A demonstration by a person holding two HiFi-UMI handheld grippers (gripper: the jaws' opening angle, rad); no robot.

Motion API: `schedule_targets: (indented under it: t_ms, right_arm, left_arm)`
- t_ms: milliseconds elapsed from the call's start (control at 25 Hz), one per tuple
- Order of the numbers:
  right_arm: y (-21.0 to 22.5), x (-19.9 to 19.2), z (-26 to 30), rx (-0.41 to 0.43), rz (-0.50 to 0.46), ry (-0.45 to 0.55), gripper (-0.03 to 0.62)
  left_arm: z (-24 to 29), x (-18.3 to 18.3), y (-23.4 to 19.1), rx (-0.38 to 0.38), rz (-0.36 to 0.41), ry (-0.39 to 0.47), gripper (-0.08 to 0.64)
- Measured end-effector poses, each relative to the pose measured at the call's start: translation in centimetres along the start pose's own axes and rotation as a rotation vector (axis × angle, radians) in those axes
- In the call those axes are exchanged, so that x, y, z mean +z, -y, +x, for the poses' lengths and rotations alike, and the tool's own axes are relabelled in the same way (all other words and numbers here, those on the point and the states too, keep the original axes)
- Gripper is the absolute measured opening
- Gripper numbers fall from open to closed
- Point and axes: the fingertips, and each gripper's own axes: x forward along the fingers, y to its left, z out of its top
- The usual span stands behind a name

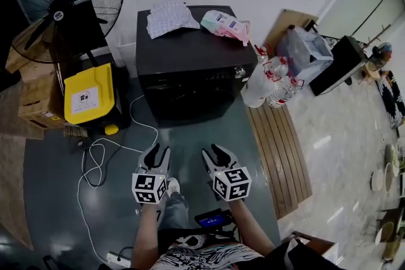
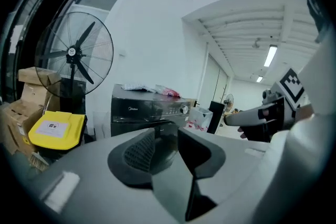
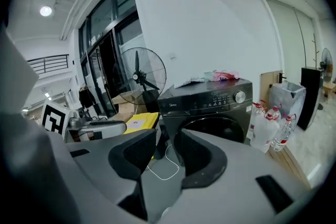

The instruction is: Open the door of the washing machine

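Observation:
The black front-loading washing machine (image 1: 190, 66) stands against the white wall, a short way ahead of me. In the right gripper view its round dark door (image 3: 212, 126) looks closed, below the control panel with a silver knob (image 3: 240, 96). My left gripper (image 1: 156, 155) and right gripper (image 1: 212, 153) hover side by side over the grey floor, well short of the machine's front. Both point toward it, jaws apart, with nothing between them. In the left gripper view the machine (image 2: 149, 107) shows beyond the left gripper (image 2: 165, 136). The right gripper (image 3: 165, 147) frames the door's left side.
A folded cloth (image 1: 168, 17) and a pink packet (image 1: 224, 25) lie on the machine's top. A big standing fan (image 1: 66, 3), cardboard boxes and a yellow bin (image 1: 88, 95) stand left; a white cable (image 1: 95, 155) loops on the floor. Water bottles (image 1: 272, 82) and a wooden pallet (image 1: 281, 148) are right.

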Motion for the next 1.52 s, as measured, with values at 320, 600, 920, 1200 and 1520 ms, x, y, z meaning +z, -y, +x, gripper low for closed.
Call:
schedule_targets:
  t_ms: [320,600,920,1200,1520]
  right_arm:
    - [3.1,1.9,13.1,-0.072,0.040,-0.054,0.150]
    - [5.7,-0.1,17.4,-0.099,0.065,-0.115,0.141]
    - [8.5,-3.0,21.1,-0.127,0.119,-0.143,0.141]
    - [8.9,-3.9,22.2,-0.129,0.145,-0.137,0.141]
    - [9.4,-6.0,21.8,-0.150,0.171,-0.178,0.140]
  left_arm:
    - [11.2,-3.4,-8.6,-0.076,0.027,-0.122,0.133]
    - [18.3,-7.9,-12.3,-0.114,0.043,-0.203,0.138]
    - [25.4,-11.7,-15.0,-0.168,0.129,-0.255,0.158]
    - [29.3,-12.7,-16.1,-0.194,0.127,-0.244,0.220]
    - [32.3,-14.4,-14.7,-0.289,0.179,-0.274,0.228]
